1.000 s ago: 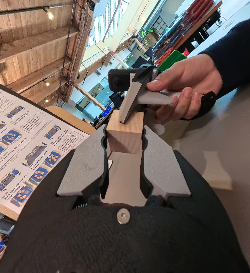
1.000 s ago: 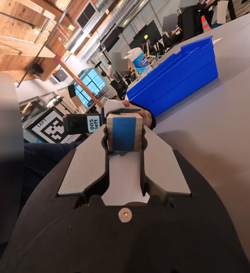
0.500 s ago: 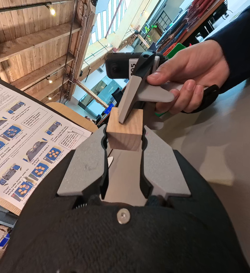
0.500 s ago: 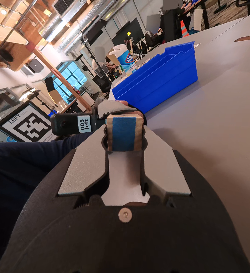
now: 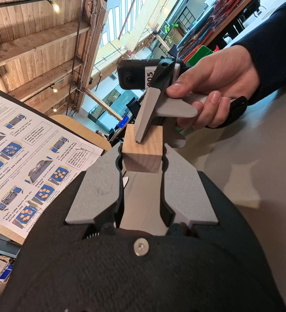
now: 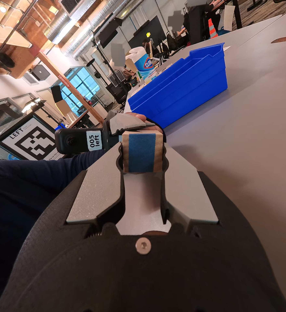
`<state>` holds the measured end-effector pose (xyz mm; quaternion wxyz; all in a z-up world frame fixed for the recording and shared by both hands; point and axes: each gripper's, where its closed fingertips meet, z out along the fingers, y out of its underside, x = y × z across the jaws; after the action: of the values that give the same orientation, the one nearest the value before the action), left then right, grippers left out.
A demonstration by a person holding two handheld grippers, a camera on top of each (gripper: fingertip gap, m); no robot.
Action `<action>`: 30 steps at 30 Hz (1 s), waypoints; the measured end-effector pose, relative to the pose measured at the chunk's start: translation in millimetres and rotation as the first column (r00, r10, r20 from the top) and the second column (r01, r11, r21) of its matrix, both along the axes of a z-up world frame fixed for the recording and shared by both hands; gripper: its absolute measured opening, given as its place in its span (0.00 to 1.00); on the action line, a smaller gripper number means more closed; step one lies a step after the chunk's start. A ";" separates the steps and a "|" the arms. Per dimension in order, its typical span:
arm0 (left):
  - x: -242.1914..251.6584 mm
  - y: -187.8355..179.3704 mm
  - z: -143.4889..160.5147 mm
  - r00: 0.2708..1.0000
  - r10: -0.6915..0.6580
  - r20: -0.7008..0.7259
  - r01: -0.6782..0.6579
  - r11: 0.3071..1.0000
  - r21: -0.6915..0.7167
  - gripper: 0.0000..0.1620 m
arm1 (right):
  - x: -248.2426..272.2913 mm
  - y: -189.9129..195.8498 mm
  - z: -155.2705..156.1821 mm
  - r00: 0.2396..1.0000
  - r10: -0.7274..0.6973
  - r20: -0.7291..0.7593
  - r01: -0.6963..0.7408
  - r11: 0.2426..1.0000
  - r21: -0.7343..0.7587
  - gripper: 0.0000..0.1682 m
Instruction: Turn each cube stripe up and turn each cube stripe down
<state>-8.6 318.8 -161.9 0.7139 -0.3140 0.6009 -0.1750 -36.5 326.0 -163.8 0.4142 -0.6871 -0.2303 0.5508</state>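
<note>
One wooden cube is held in the air by both grippers at once. In the left wrist view my left gripper (image 5: 142, 152) is shut on the cube (image 5: 141, 162), which shows plain wood faces there. A grey finger (image 5: 144, 118) of the right gripper presses on its upper face, held by a hand (image 5: 214, 87). In the right wrist view my right gripper (image 6: 142, 152) is shut on the same cube (image 6: 158, 152), whose blue stripe (image 6: 141, 152) faces the camera. A finger (image 6: 125, 121) of the left gripper lies along the cube's top edge.
A blue bin (image 6: 181, 94) stands on the grey table (image 6: 248, 152) beyond the cube, with a wipes canister (image 6: 144, 65) behind it. An instruction sheet on a board (image 5: 29, 160) stands to the left. A black-and-white marker board (image 6: 30, 143) stands at the left.
Both grippers stay shut on the cube. The pair has tilted and shifted a little, so the bin and background have slid in the views.
</note>
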 end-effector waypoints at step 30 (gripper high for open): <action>7.1 6.0 -42.8 0.981 0.017 -0.194 -0.039 0.993 -0.107 0.30 | 311.8 -20.2 -102.2 0.242 -0.319 0.916 0.688 0.723 0.070 0.26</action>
<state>-1.5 324.8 -204.8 0.6365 -0.3769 0.6520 -0.1667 275.2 305.7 -266.0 0.2571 -0.9634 -0.0702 -0.0301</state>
